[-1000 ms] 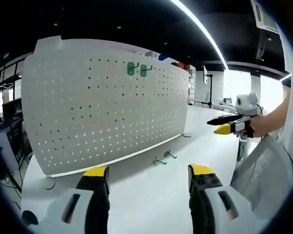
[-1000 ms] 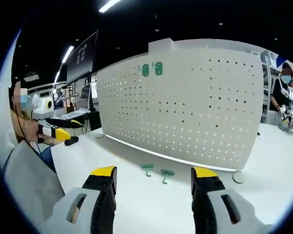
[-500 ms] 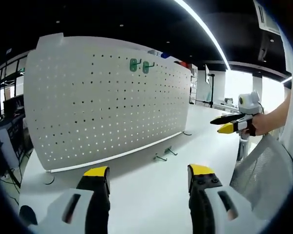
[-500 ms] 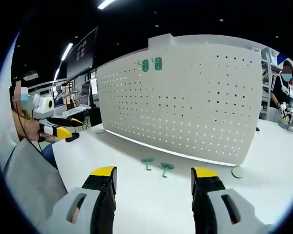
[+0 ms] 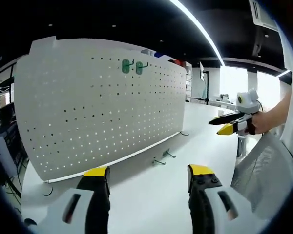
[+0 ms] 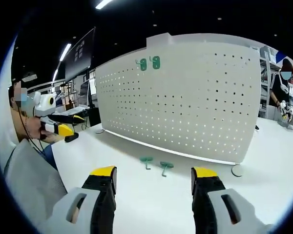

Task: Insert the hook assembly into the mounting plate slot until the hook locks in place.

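A white pegboard mounting plate [image 5: 102, 107] [image 6: 185, 102] stands upright on the white table. Two green hooks [image 5: 131, 66] [image 6: 148, 63] hang side by side near its top edge. Two more green hooks [image 5: 164, 157] [image 6: 156, 163] lie on the table in front of the plate's foot. My left gripper [image 5: 147, 178] is open and holds nothing, well short of the loose hooks. My right gripper [image 6: 153, 179] is open too, with the loose hooks a little beyond its tips. The right gripper [image 5: 232, 124] also comes into the left gripper view from the right, and the left gripper [image 6: 58, 124] into the right gripper view from the left.
The white table [image 5: 151, 195] runs wide in front of the plate. A person's light sleeve [image 6: 29, 180] fills the lower left of the right gripper view. Another person [image 6: 283, 97] stands at the far right. Desks with monitors [image 6: 83, 97] sit behind.
Both cameras have drifted slightly; in the left gripper view the plate has shifted a little left. The hooks lie where they were and both grippers stay open.
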`<state>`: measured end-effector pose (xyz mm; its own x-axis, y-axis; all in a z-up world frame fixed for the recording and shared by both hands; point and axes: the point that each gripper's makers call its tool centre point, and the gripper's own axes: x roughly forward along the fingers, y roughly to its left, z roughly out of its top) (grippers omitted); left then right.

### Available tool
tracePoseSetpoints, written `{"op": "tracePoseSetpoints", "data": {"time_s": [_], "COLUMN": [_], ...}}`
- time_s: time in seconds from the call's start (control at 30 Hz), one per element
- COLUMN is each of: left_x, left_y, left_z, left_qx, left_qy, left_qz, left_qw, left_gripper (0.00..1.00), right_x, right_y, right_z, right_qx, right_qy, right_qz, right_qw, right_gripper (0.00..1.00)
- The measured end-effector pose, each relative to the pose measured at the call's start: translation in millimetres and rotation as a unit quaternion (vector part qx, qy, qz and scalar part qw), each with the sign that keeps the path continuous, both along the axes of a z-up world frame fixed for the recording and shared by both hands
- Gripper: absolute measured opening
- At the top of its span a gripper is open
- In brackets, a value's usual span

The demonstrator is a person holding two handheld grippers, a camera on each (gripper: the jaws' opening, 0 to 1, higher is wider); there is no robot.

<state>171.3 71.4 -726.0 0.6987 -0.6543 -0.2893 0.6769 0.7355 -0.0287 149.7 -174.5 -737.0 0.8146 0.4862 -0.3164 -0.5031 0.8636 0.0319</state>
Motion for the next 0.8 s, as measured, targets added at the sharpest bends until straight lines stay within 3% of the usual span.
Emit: {"op": "tracePoseSetpoints", "data": {"time_s": [0.4, 0.53, 0.8], "left_x": [24.7, 29.4, 41.5], "left_y": [-33.2, -44.6, -61.2], "left_z": [-2.8, -14.3, -26.2], "left_qx": [0.037, 0.05, 0.083], "left_qy": [-0.011, 0.009, 0.021], "left_qz": [-0.067, -0.091, -0.126], "left_qw": [0.997, 0.9945, 0.9883], "left_gripper": [0.67, 0.68, 0.67], "right_x": [-0.2, 0.1, 0.2], "right_y": [-1.3, -0.9, -0.7], "right_z": [-1.2, -2.5, -2.6], "right_qx": [-0.007, -0.011, -0.015], "right_qy": [0.001, 0.001, 0.0], "right_qz": [-0.002, 0.001, 0.001], "right_qw": [1.0, 0.9999, 0.9999], "right_gripper": [0.59, 0.59, 0.59]}}
